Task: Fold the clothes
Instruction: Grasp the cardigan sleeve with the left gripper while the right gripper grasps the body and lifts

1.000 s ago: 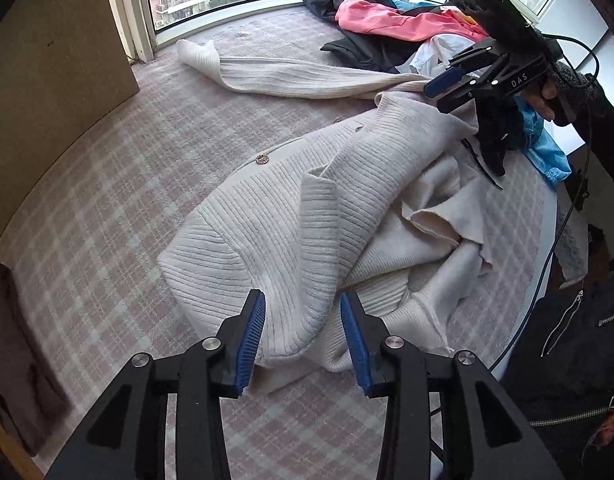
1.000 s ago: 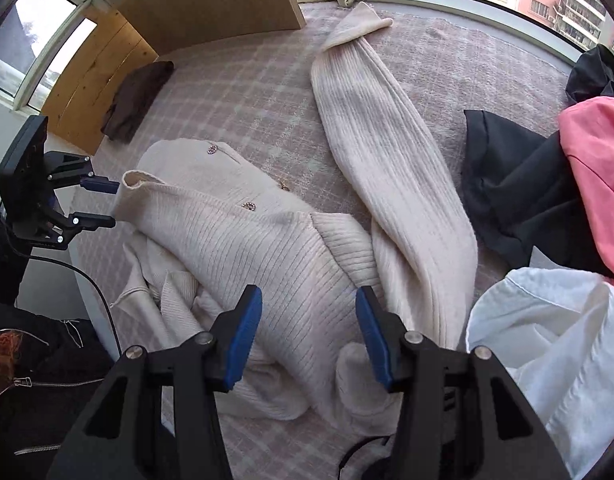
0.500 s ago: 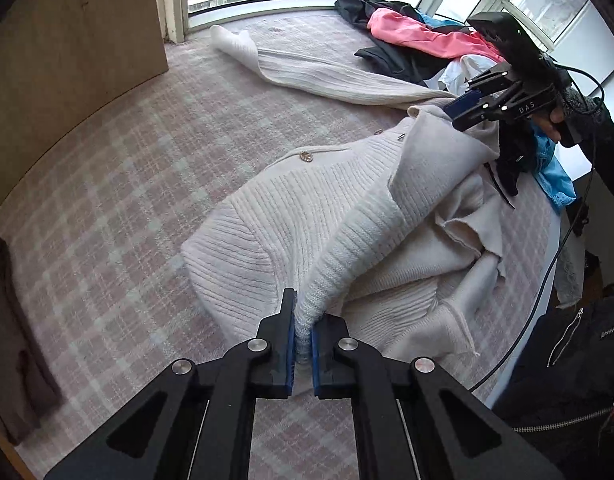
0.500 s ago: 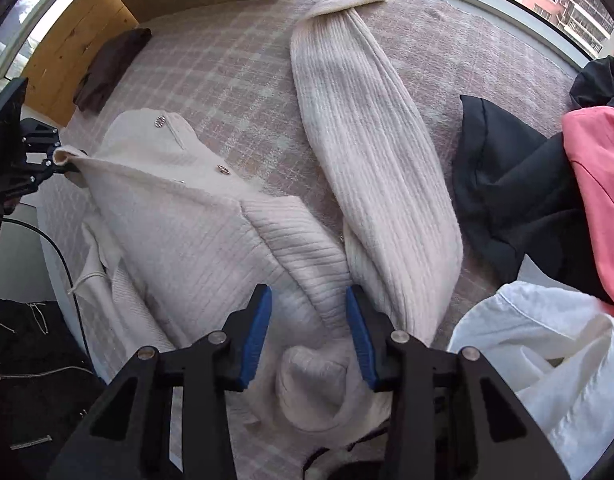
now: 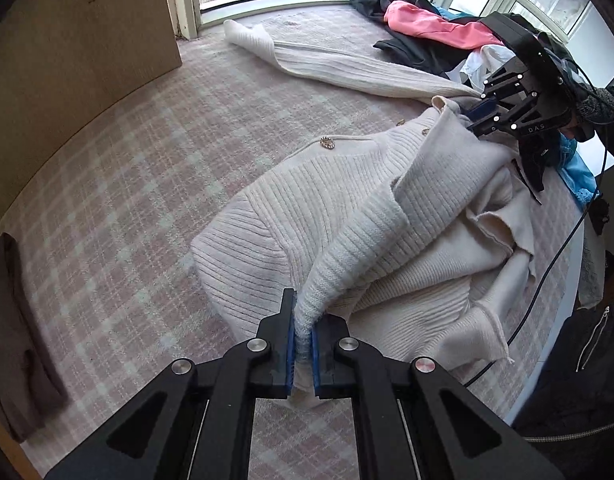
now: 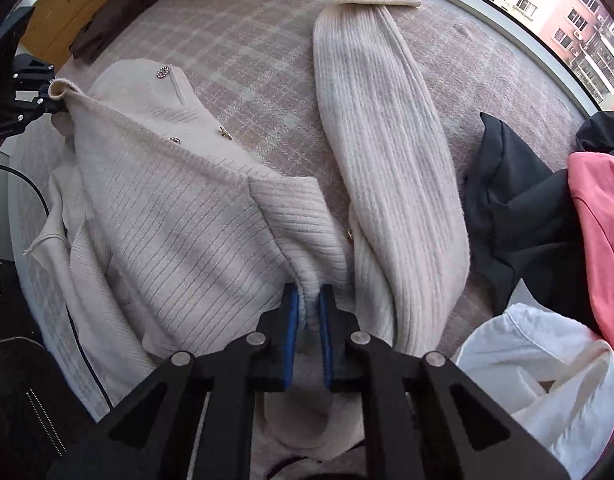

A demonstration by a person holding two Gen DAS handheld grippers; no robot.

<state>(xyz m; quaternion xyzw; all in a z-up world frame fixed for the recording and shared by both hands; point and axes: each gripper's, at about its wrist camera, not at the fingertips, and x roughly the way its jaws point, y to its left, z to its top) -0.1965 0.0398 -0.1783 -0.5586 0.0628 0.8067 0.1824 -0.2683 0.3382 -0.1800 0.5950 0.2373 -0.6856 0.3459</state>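
Observation:
A cream ribbed cardigan (image 5: 327,208) with metal buttons lies crumpled on the pink plaid bed cover (image 5: 127,184). One long sleeve (image 5: 347,68) stretches toward the window. My left gripper (image 5: 303,320) is shut on a corner of the knit edge, and the same grip shows at the far left of the right wrist view, left gripper (image 6: 55,106). My right gripper (image 6: 308,300) points down with its jaws closing on a fold of the cardigan (image 6: 179,216) beside the sleeve (image 6: 387,140); fabric fills the gap and the pads press on it. In the left wrist view the right gripper (image 5: 477,114) pinches the other end of that edge.
Black (image 6: 523,208), pink (image 6: 603,220) and white (image 6: 547,368) garments are heaped near the window. A dark brown garment (image 5: 11,320) lies at the bed's left edge beside a wooden board (image 5: 79,40). A cable and a black jacket hang off the bed's right side.
Both grippers went from open above the cardigan to shut on it, the left first. The knit edge between them now stands raised as a ridge.

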